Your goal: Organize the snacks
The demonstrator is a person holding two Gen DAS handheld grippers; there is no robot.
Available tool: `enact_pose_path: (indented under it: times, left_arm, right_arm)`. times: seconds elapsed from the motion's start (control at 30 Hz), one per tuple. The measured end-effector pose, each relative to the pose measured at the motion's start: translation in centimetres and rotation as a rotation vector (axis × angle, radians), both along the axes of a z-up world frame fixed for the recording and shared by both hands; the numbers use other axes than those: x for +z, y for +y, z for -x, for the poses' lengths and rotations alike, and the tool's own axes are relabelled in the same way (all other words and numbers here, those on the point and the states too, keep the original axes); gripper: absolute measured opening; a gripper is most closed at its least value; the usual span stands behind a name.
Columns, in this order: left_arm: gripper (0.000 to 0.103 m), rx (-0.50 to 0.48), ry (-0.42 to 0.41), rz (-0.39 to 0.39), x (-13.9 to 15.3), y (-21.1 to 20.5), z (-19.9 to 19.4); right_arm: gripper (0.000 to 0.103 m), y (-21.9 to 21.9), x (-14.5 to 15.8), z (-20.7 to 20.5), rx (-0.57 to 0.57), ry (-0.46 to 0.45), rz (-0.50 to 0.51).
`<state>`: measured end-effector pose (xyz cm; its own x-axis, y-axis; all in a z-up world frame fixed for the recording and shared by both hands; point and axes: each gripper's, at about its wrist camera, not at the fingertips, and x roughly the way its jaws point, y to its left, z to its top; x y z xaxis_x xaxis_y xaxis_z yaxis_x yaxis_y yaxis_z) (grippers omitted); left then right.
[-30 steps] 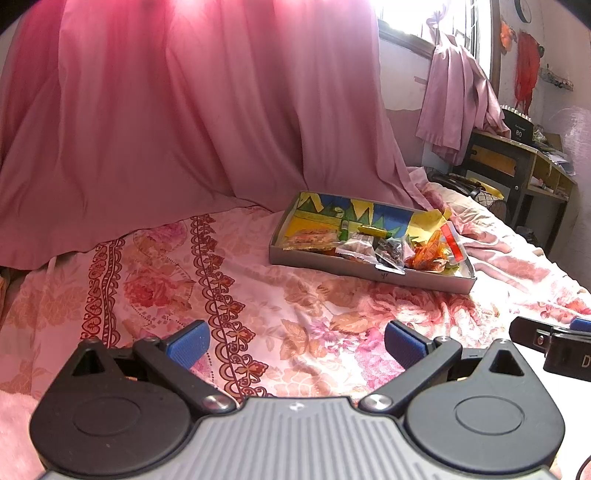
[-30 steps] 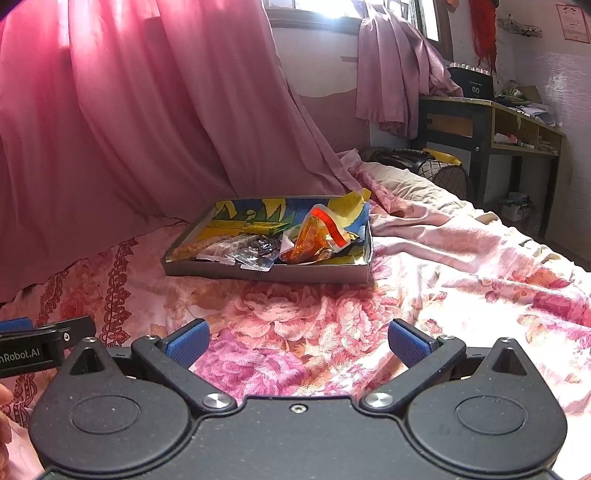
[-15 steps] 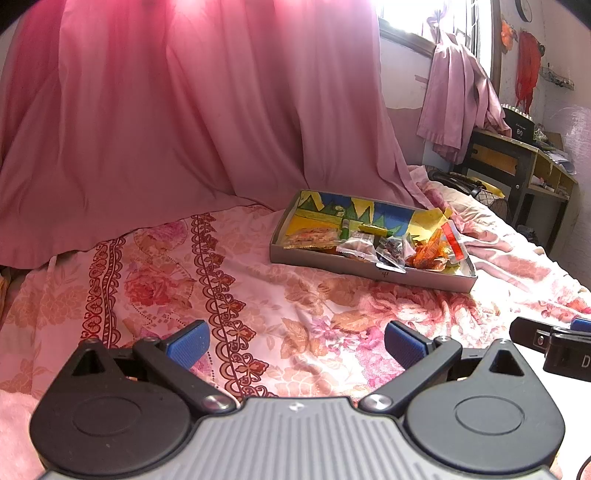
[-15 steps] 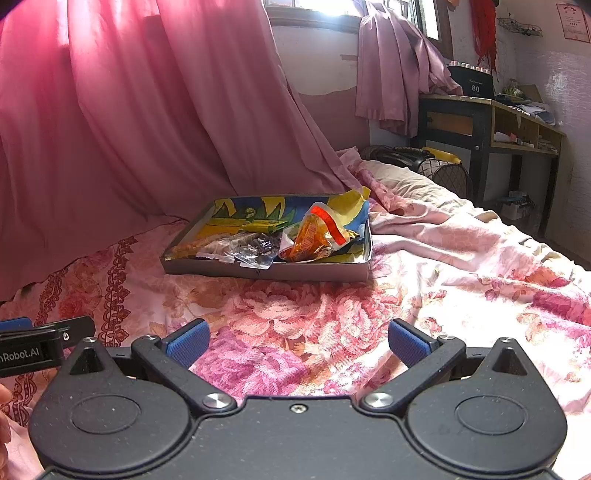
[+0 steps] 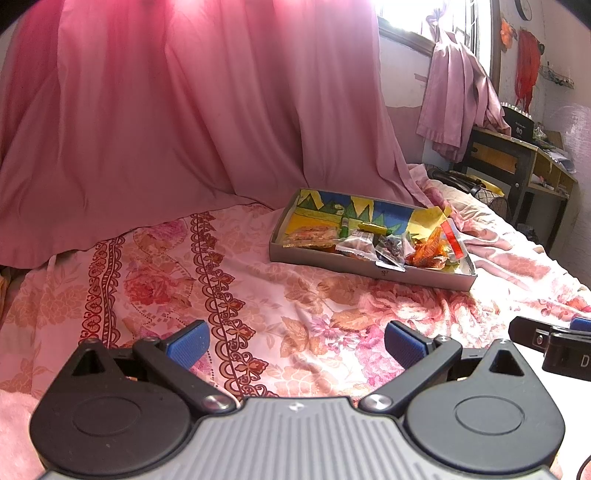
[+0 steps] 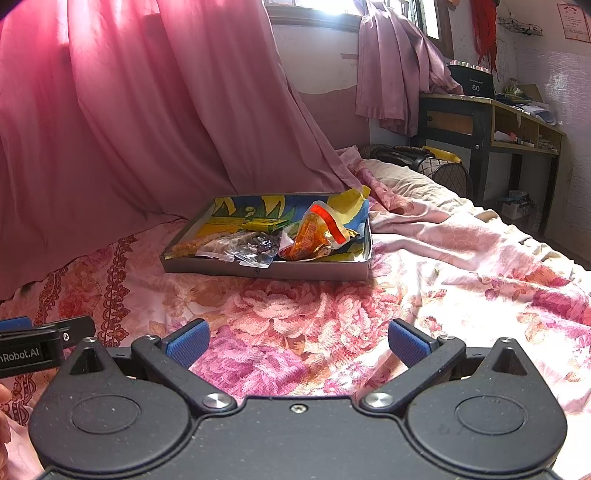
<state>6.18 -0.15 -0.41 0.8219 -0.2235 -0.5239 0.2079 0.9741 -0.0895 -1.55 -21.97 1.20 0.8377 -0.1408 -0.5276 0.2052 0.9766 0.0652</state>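
The snack tray (image 6: 266, 272) is lying well ahead, centre frame, long axis crosswise; the right gripper (image 6: 297, 341) is sitting nearer, both spread, left gripper (image 5: 295, 343) too.

this is a bedroom in a home. a bed takes up most of both views, spread with a pink floral bedsheet (image 5: 258, 295) that lies rumpled toward the far side. a large pink curtain (image 6: 129, 110) drapes down behind the bed, and a lilac cloth (image 6: 391, 74) hangs beside a bright window (image 6: 314, 5). against the textured wall stands a dark wooden desk (image 6: 480, 122) with cluttered open shelves and a black box on top. a shallow tray (image 6: 295, 267) of snack packets sits on the bedding, well away from the desk.
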Motion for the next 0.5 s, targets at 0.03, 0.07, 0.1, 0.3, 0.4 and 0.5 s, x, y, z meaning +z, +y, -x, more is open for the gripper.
enact_pose_path:
  times: [0.03,0.07,0.1,0.3,0.4,0.5]
  left_arm:
    - [0.103,0.0,0.0,0.0,0.02,-0.03,-0.03]
    - [0.103,0.0,0.0,0.0,0.03,-0.04,-0.04]
    - [0.103,0.0,0.0,0.0,0.03,-0.04,-0.04]
    - [0.103,-0.001,0.002,-0.001,-0.08,0.0,0.04]
    - [0.103,-0.005,0.005,-0.001,-0.27,-0.03,0.14]
    - [0.103,-0.015,0.006,-0.01,-0.23,-0.27,0.21]
  right_arm:
    - [0.102,0.0,0.01,-0.01,0.0,0.0,0.0]
    - [0.102,0.0,0.01,-0.02,0.0,0.0,0.0]
    - [0.102,0.0,0.0,-0.02,0.0,0.001,0.0]
    - [0.102,-0.02,0.01,-0.05,0.0,0.001,0.0]
    - [0.102,-0.02,0.01,-0.06,0.0,0.002,0.0]
    - [0.102,-0.01,0.01,-0.07,0.0,0.002,0.0]
